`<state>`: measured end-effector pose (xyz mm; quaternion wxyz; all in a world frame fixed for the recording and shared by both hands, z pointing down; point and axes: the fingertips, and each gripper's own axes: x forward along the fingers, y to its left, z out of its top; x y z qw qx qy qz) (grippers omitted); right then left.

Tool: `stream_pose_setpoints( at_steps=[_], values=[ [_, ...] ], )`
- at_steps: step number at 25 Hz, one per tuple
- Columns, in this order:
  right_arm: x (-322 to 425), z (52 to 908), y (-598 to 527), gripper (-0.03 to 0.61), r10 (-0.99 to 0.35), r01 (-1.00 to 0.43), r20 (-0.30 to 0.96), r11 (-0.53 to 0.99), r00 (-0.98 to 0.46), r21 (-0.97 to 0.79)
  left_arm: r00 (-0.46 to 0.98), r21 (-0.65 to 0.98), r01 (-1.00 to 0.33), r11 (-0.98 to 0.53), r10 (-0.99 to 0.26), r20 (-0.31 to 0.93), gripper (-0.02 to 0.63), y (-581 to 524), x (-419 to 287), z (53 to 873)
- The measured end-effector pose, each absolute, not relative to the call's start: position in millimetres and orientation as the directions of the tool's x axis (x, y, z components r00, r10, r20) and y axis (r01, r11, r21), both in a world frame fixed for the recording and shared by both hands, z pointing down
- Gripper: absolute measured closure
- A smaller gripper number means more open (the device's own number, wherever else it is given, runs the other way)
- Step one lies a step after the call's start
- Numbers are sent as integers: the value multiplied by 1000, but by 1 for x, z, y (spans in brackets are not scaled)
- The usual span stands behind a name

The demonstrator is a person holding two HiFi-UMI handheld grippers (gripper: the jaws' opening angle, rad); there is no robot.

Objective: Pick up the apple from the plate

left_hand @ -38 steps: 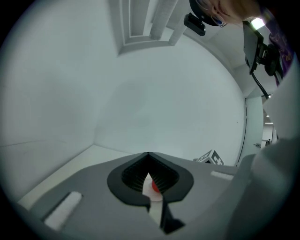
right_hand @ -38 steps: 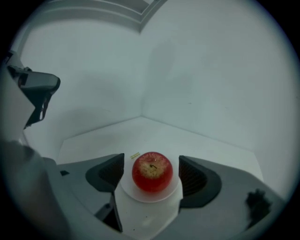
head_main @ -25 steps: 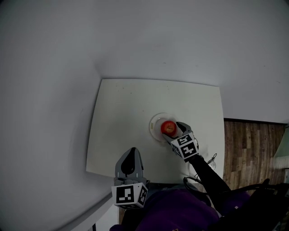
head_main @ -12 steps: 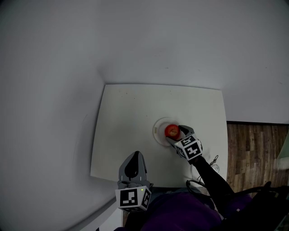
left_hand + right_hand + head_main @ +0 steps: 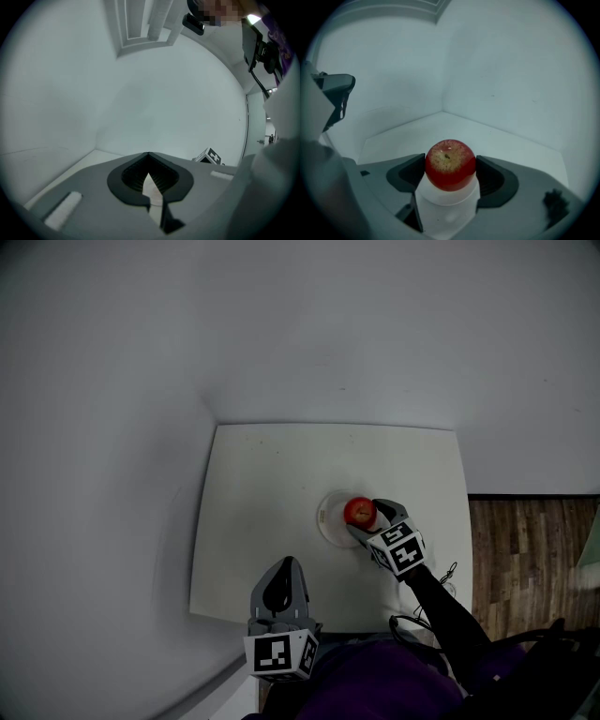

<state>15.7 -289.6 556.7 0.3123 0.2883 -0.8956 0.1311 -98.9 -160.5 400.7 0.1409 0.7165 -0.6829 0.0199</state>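
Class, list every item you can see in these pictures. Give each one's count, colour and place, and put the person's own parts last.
table: one, white, against the grey wall
plate: one, pale, on the table's right half
apple: one, red, on the plate, between the right tongs' jaws
cables: a few, dark, at the table's near right edge
floor: one patch, brown wood, right of the table
wall: grey, behind and left of the table
sleeve: one, dark, behind the right tongs
left tongs: one, grey, jaws together and empty, above the table's near edge
right tongs: one, grey, jaws closed on the apple's sides
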Motion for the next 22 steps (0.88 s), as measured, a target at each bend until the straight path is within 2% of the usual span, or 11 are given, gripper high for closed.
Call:
stream_pose_setpoints(
  at_steps=[15,22],
  values=[
    [36,527,-294,229,-515,-646,576,763,-634,-29,109,190,-979,-72,-975,195,609,-162,-89,396],
    [52,532,-289,229,-534,-676,588,736,-607,-29,129,183,-979,-93,-973,191,609,-162,-87,396]
  ],
)
